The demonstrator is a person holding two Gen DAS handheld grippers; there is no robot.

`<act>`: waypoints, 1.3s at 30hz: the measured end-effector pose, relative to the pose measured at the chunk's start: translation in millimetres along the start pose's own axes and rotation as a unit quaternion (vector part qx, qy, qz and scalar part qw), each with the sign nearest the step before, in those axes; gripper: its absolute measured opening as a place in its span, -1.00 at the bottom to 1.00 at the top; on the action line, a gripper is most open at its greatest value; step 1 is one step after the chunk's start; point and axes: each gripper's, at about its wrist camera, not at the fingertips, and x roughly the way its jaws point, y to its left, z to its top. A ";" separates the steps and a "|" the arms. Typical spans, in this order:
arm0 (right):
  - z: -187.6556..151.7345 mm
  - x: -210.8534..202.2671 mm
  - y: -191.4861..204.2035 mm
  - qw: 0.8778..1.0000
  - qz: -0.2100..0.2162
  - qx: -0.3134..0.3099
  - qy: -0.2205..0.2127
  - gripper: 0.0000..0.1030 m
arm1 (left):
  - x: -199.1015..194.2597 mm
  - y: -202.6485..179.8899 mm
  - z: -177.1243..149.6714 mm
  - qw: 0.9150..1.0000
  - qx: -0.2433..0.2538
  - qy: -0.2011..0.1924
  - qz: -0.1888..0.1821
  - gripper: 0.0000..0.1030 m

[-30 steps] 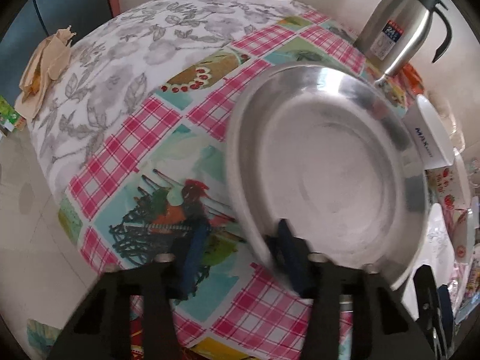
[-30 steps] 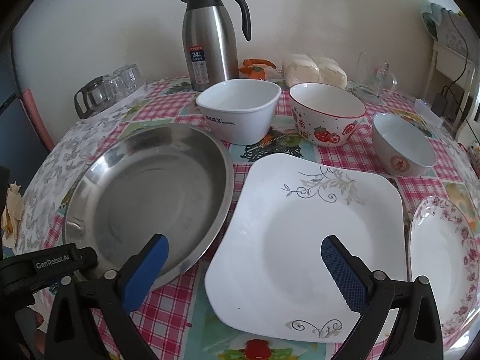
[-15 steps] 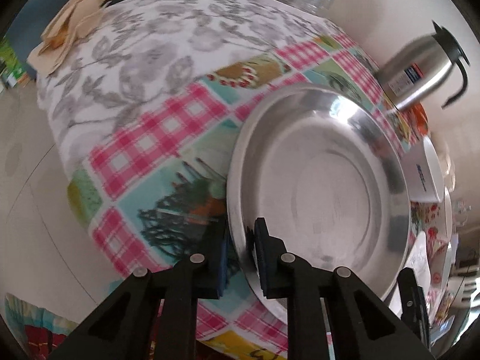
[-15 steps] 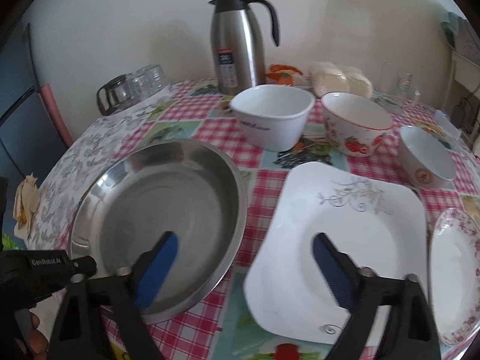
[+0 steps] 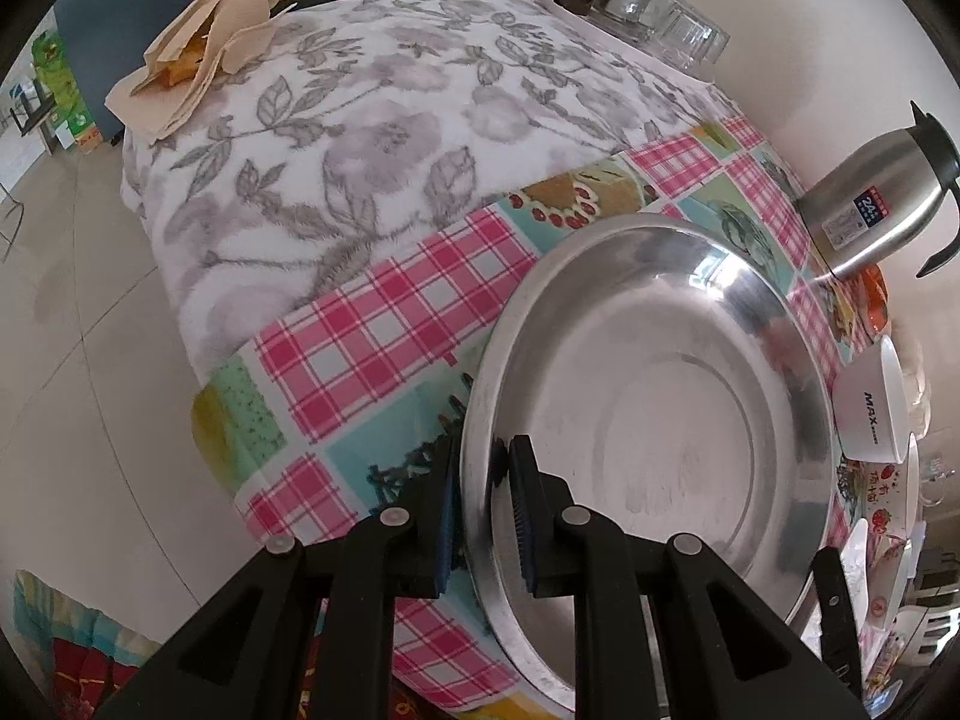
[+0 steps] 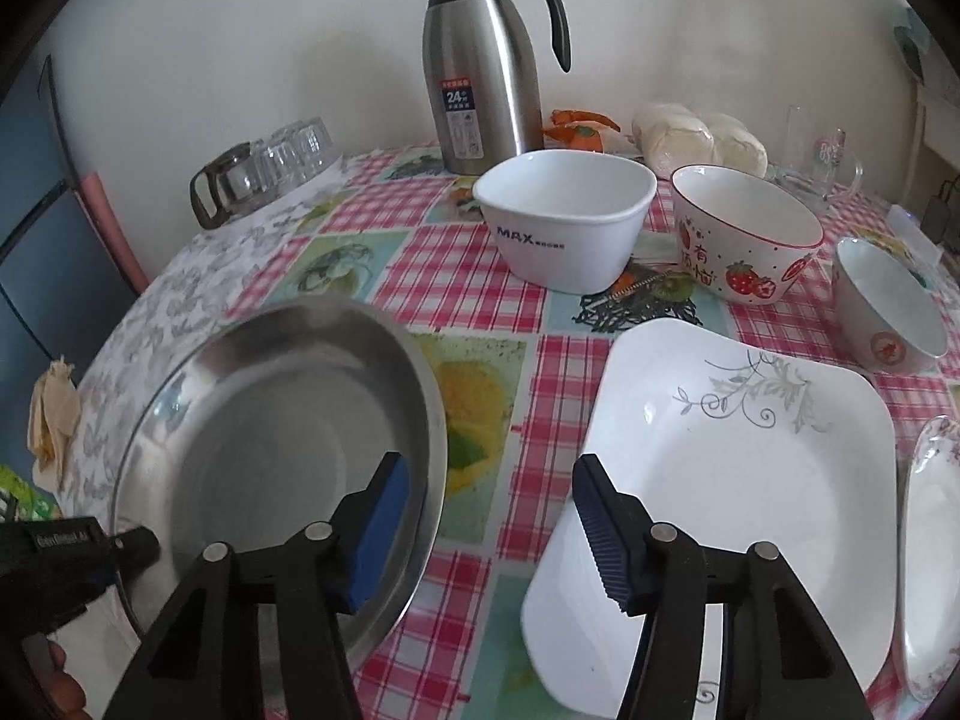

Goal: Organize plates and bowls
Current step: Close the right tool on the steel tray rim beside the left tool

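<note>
A: Risk at the table's edge: the steel plate (image 5: 648, 438), pinched at its near rim by the left gripper (image 5: 483, 504), could slip or clip the white square plate (image 6: 738, 480) at three o'clock.

B: Pose?

A: Left gripper points steeply down, clamped on the rim. Right gripper (image 6: 489, 525) hovers between both plates, jaws apart and just been closing, nothing gripped.

Table (image 6: 480, 324) under checked pink picture cloth is bearing steel plate (image 6: 282, 420), square white plate (image 6: 750, 480), three bowls: MAX (image 6: 564, 222), strawberry (image 6: 744, 240), small white (image 6: 888, 312); also thermos jug (image 6: 480, 60), glasses (image 6: 264, 174).
</note>
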 end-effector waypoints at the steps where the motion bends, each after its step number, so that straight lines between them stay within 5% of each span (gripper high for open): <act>1: 1.2 0.1 0.5 1.000 0.001 -0.001 -0.002 0.07 | 0.0 0.0 -0.2 1.000 0.000 0.000 0.001 -0.65; 15: 1.7 18.2 19.7 0.999 0.011 -0.029 0.011 0.02 | 3.5 0.3 4.9 1.000 0.013 -0.008 0.006 -0.62; 28: -4.2 27.9 30.2 0.998 0.028 -0.049 0.025 -0.39 | 5.7 -1.9 7.2 0.999 0.032 -0.013 0.010 -0.61; 39: -4.1 24.3 28.9 0.997 0.043 -0.057 0.026 -0.44 | 5.2 -1.5 6.7 0.999 0.041 -0.014 0.014 -0.61</act>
